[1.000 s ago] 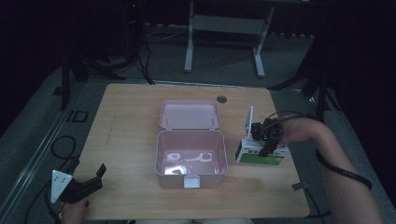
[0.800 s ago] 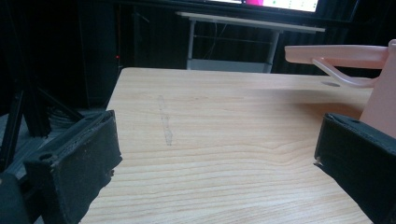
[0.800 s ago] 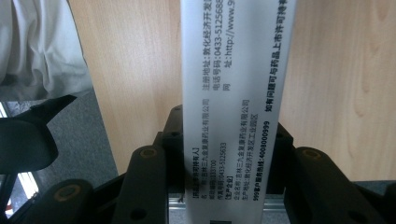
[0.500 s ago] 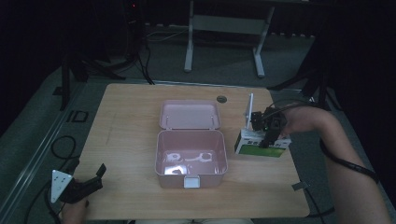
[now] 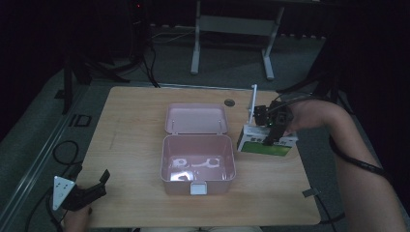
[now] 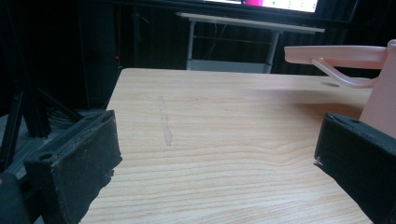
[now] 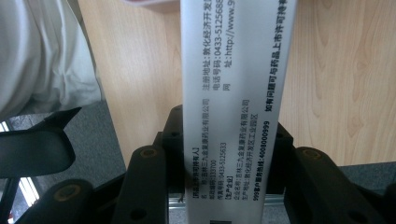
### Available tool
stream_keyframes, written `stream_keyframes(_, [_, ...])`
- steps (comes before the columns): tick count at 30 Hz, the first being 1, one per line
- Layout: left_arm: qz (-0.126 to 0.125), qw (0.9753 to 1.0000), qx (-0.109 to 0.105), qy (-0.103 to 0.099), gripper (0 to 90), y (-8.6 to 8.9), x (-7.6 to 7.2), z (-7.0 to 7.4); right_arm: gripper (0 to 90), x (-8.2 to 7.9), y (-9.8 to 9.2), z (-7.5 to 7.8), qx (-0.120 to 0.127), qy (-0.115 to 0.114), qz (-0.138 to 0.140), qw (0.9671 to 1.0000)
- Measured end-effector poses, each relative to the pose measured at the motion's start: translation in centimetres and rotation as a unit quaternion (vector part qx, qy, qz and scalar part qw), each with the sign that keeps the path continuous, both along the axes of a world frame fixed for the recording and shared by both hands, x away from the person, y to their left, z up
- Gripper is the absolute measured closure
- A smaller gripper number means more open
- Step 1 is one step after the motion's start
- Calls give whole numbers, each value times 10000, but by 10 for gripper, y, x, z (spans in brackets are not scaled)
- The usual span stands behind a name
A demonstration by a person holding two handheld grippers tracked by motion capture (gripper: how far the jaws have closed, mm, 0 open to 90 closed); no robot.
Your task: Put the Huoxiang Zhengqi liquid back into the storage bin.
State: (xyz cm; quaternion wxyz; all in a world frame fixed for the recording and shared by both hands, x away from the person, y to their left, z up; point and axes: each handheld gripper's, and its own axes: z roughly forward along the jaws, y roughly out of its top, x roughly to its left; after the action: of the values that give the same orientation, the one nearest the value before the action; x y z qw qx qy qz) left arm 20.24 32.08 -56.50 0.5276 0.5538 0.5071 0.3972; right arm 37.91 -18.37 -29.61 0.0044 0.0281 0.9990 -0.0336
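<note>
Gripping a white and green carton [image 5: 267, 141] at the right side of the table [image 5: 135, 130], our right gripper [image 5: 271, 129] has its jaws closed on the box's narrow sides; in the right gripper view the carton [image 7: 238, 93] runs up between the two black jaws, its white face covered in small printed text (mostly too fine to read). The carton sits low over the wood, just right of a pink lunch box [image 5: 197, 164] that lies open in the middle of the table, its lid [image 5: 196, 118] folded back on the far side. Something pale lies in the box's tray, though we cannot make out what. Our left gripper [image 5: 89, 191] rests at the near left corner, well apart from the box, its jaws spread wide around nothing. In the left gripper view those jaws frame bare wood [image 6: 224, 140], with the pink lunch box [image 6: 380, 93] at the right edge.
</note>
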Motion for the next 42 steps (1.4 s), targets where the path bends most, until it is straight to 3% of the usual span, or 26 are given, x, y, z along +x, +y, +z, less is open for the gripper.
stream_keyframes(7, [-1,10000,1,-16,2,0,0,0,625,-3,25,10,75,3,97,9999])
stream_keyframes(15, [-3,10000,-5,-36,2,0,-1,0,624,-7,63,7,89,58,367,9993])
stream_keyframes(31, [-14,10000,-4,-55,2,1,-1,0,625,-12,132,-14,-14,209,757,9969])
stream_keyframes(40, [-30,10000,-28,-79,2,1,-1,-1,624,-15,152,-28,48,281,916,9954])
stream_keyframes(42, [-33,9999,-44,-84,2,1,-1,-1,624,-16,158,-39,6,315,993,9946])
